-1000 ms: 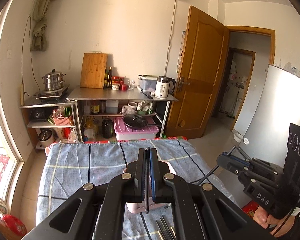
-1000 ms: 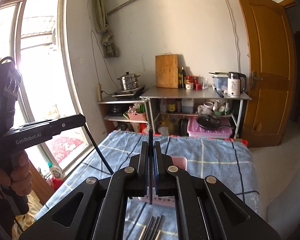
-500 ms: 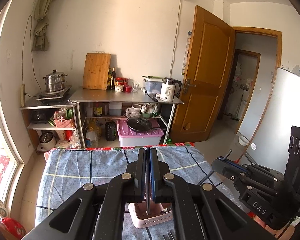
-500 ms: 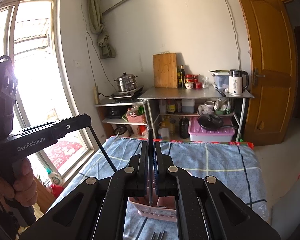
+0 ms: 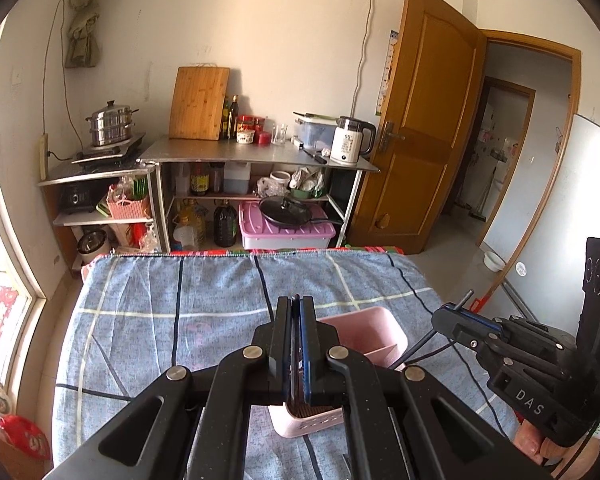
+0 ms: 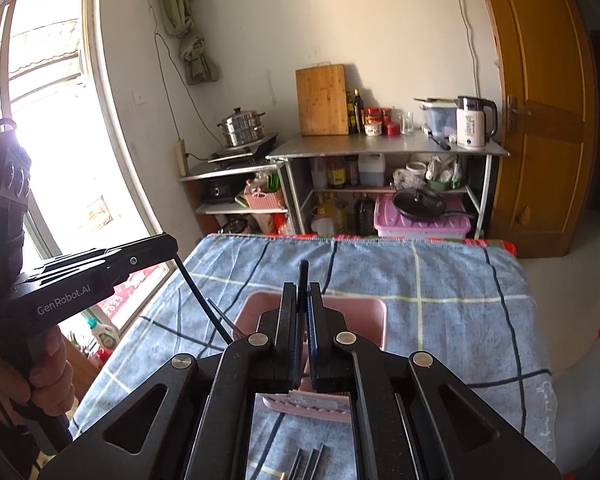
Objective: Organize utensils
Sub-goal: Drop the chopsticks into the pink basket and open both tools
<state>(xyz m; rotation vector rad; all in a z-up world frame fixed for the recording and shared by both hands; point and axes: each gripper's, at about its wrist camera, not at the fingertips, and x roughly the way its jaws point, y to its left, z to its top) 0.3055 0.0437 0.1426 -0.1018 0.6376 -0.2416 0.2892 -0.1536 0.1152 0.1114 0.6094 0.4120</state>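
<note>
Room: kitchen corner; a steel rack [image 5: 256, 156] against the far wall carries a cutting board [image 5: 199, 103], a kettle [image 5: 350, 136] and jars; a brown door [image 5: 416, 120] stands open at the right.
Work surface: blue checked cloth [image 5: 160, 312] covers the table in front of the rack.
Utensil holder: pink plastic caddy [image 5: 364, 332] stands on the cloth, near the middle, directly beneath both grippers; an inner divider shows in the left wrist view, slotted wall faces the cameras.
Left gripper [image 5: 296, 312]: jaws together, clamped on a thin dark chopstick [image 6: 198, 292] that slants down from its tip toward the left rim of the caddy, as seen from the right wrist camera; whether the stick's lower end touches the caddy cannot be told.
Right gripper [image 6: 303, 300]: jaws together, clamped on a second dark chopstick [image 6: 303, 280] whose end sticks up just past the fingertips; in the left wrist view this stick runs down from the gripper toward the caddy's right side.
Loose utensils: several dark chopsticks [image 6: 306, 462] lie on the cloth at the near edge, just in front of the caddy, partly hidden by the right gripper's frame.
Hands: a left hand [image 6: 48, 376] grips the left tool's handle; a right hand [image 5: 540, 446] shows under the right tool.
</note>
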